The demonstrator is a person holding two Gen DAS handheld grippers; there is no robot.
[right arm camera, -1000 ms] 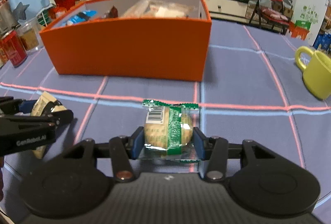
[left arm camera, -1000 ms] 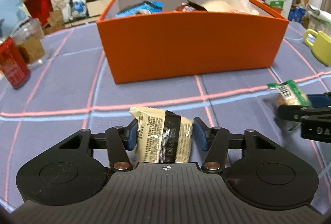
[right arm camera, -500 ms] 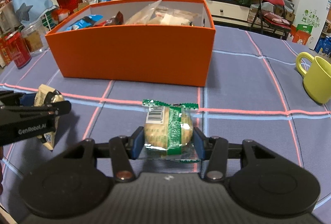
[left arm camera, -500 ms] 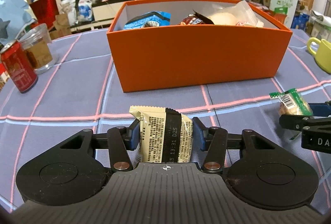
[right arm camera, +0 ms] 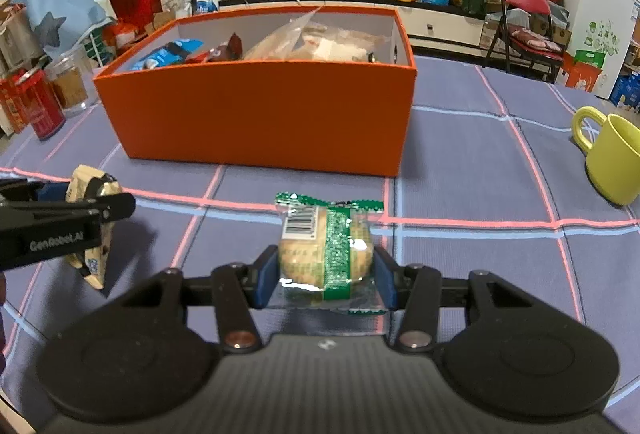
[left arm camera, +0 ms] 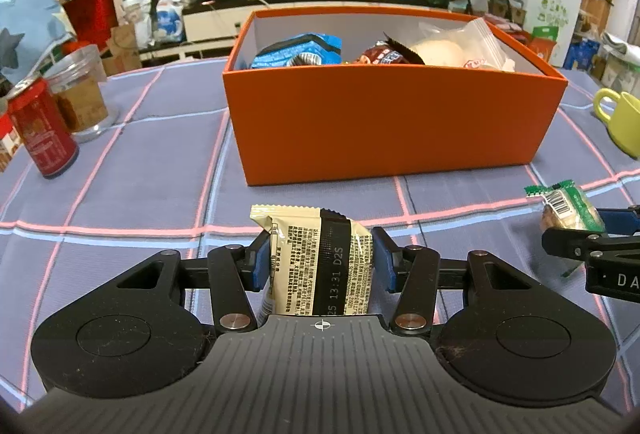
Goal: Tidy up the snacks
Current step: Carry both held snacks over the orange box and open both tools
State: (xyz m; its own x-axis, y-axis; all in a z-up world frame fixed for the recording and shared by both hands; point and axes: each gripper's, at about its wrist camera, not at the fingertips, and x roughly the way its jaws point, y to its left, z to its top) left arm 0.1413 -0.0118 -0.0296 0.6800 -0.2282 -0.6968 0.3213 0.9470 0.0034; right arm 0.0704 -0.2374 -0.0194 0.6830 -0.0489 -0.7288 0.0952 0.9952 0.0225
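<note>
Left wrist view: the left gripper [left arm camera: 320,260] clenches a cream-and-black snack packet [left arm camera: 320,262] between its blue pads, held off the checked tablecloth [left arm camera: 140,193] in front of the orange box [left arm camera: 392,121]. Inside the box lie a blue packet [left arm camera: 298,51], a dark red wrapper [left arm camera: 382,55] and a clear-bagged bun [left arm camera: 448,47]. A red can [left arm camera: 42,131] and a clear jar [left arm camera: 80,95] stand left of the box, a yellow-green mug [left arm camera: 620,117] to its right.

Right wrist view: the right gripper [right arm camera: 326,276] grips a green-banded clear packet [right arm camera: 326,248] holding a round biscuit, also in front of the box, towards its right end. The left gripper's packet shows at the left edge.

Both packets look light, with slick crinkly film and brittle contents; a mid-body hold across the width, with modest squeeze, seems safest. Each must likely clear the box's near wall before release.
</note>
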